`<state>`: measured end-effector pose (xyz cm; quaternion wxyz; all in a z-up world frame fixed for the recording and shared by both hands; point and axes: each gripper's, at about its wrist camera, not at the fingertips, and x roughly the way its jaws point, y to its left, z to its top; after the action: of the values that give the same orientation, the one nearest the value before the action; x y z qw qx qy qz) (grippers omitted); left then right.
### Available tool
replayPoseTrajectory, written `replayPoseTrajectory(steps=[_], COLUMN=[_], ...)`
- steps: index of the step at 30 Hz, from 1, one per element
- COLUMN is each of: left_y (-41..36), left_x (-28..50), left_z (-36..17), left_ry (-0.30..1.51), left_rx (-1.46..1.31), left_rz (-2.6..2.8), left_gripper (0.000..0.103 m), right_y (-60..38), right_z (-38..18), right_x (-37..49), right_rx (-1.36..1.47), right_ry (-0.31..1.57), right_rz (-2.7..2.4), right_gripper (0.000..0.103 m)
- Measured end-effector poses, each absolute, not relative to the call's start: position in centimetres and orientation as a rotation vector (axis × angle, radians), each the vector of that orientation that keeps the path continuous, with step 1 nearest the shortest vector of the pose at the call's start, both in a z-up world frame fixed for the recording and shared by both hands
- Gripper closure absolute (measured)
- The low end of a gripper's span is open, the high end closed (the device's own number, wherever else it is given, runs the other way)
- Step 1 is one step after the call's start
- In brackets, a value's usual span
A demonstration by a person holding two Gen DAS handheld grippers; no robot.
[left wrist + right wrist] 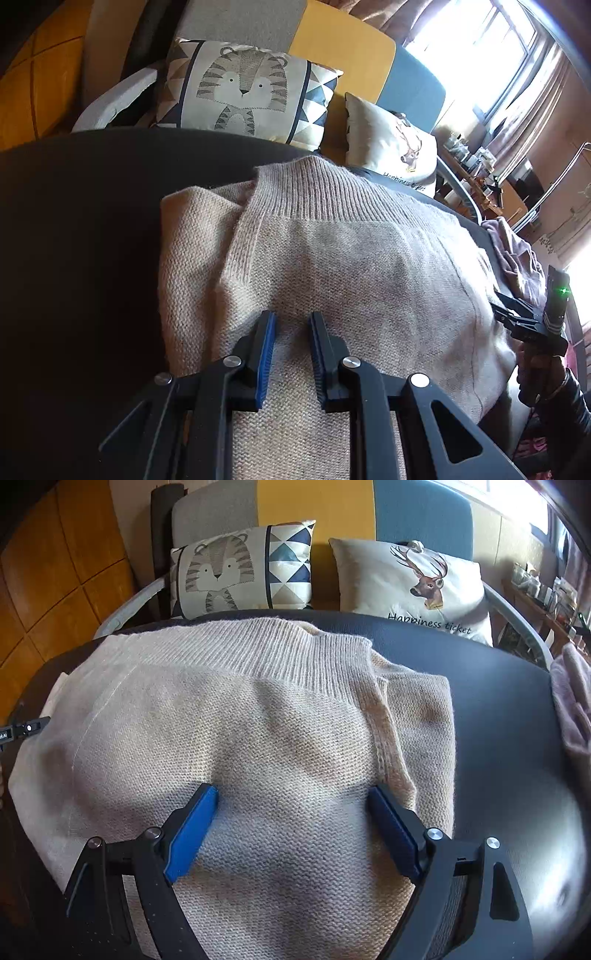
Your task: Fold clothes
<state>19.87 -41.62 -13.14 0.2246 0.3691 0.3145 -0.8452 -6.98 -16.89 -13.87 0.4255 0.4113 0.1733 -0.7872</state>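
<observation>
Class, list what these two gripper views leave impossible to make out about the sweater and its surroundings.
- Sweater hem: cut off by the bottom edge, both views.
- Pink garment: cropped by the right wrist view's edge.
- Shelf items: too small, left wrist view.
- Window: overexposed.

Strong daylight pours through a window (491, 48) far beyond the fingers to the upper right, blown out to pure white glare. It falls warm on the beige sweater (258, 720), while the fingers (192, 830) cast soft bluish shadows onto the knit nearest the camera. Fisheye distortion bends every edge, and dark vignetting fills the corners. The centre stays sharp.
</observation>
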Motion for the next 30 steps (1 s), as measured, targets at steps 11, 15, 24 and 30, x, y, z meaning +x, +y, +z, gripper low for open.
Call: replayPoseTrajectory(steps=[11, 15, 24, 30], left_y=[-37.5, -36.3, -33.2, -32.6], left_x=[25.1, 25.2, 18.0, 17.5], left_z=[-12.8, -9.9, -9.5, -11.2], left_ry=[0.957, 0.867, 0.827, 0.786], left_rx=[1.014, 0.942, 0.977, 0.990], left_rz=[-2.309, -2.279, -2.339, -2.346], left_gripper=[0.085, 0.085, 0.081, 0.081], right_y=[-12.3, -12.2, -18.8, -19.1], right_z=[-14.0, -11.1, -13.2, -15.3], right_x=[-0.1, 1.1, 4.6, 5.5], right_rx=[1.022, 0.963, 1.000, 0.964], right_ry=[0.428, 0.373, 0.419, 0.427], right_rz=[-1.994, -2.069, -1.970, -1.966], right_gripper=[0.016, 0.016, 0.016, 0.011])
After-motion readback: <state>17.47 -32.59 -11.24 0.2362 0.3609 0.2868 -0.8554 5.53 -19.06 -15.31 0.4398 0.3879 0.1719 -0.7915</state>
